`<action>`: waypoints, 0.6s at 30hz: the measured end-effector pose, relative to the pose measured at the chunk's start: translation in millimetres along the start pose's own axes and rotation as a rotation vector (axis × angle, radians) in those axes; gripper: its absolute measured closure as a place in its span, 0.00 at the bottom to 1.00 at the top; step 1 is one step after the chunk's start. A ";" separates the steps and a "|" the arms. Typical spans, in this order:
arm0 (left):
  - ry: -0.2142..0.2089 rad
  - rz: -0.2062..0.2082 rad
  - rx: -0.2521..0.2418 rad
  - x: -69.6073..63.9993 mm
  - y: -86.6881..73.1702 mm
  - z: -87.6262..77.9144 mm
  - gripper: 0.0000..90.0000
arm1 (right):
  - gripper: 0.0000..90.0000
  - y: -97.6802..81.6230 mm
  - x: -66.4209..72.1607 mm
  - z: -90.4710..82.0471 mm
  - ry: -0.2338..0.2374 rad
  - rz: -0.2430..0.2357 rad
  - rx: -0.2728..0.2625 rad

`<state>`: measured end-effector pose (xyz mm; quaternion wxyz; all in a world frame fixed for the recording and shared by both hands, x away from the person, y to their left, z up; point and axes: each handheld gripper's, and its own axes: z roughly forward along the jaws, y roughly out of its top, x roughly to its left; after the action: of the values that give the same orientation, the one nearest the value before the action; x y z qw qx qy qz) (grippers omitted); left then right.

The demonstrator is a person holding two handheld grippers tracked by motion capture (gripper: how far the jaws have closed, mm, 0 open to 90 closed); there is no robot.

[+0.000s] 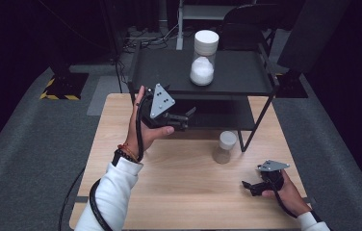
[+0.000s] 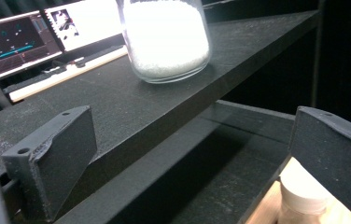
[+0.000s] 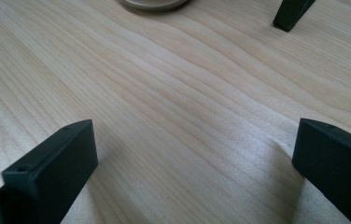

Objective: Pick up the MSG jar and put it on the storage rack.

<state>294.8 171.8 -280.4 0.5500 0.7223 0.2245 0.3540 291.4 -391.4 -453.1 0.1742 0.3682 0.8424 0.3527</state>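
A tall clear jar [image 1: 202, 58] with a white lid, part full of white granules, stands on the top of a black shelf unit [image 1: 237, 77]. In the left gripper view the tall jar [image 2: 166, 39] is ahead and above the jaws. A small white-lidded jar [image 1: 225, 147] stands on the wooden table [image 1: 179, 187] by the shelf's front leg, and its lid [image 2: 304, 196] shows behind the right jaw. My left gripper [image 1: 187, 119] [image 2: 192, 140] is open and empty, held at the shelf's front edge. My right gripper [image 1: 248, 188] [image 3: 194, 144] is open and empty, low over the table.
The shelf unit has a lower tier [image 2: 220, 158] and thin black legs [image 3: 292, 14]. The small jar's base [image 3: 152, 3] lies ahead of the right gripper. Lit monitors [image 2: 19, 42] stand beyond the shelf. Grey carpet [image 1: 34, 144] surrounds the table.
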 end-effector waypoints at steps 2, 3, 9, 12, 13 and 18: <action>-0.010 -0.002 -0.002 -1.2 -3.3 -1.8 0.01 | 0.00 0.0 0.0 0.0 0.000 0.000 0.000; -0.015 0.003 0.002 -2.4 -4.5 -2.5 0.01 | 0.00 0.0 0.0 0.0 0.000 0.000 0.000; -0.026 0.026 0.013 -11.5 -12.4 -4.5 0.01 | 0.00 0.0 -0.1 0.1 0.000 0.000 0.000; -0.035 0.042 0.023 -14.5 -16.4 -4.4 0.01 | 0.00 0.1 -0.1 0.0 0.000 0.000 0.000; -0.038 0.038 0.022 -15.4 -18.6 -4.5 0.01 | 0.00 0.1 -0.1 0.0 0.000 0.000 0.000; -0.037 0.032 0.037 -20.6 -29.6 -5.7 0.01 | 0.00 0.1 -0.1 0.0 0.000 0.000 0.000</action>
<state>279.1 169.4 -313.3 0.5349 0.7424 0.2092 0.3450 291.5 -391.4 -453.1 0.1741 0.3682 0.8424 0.3527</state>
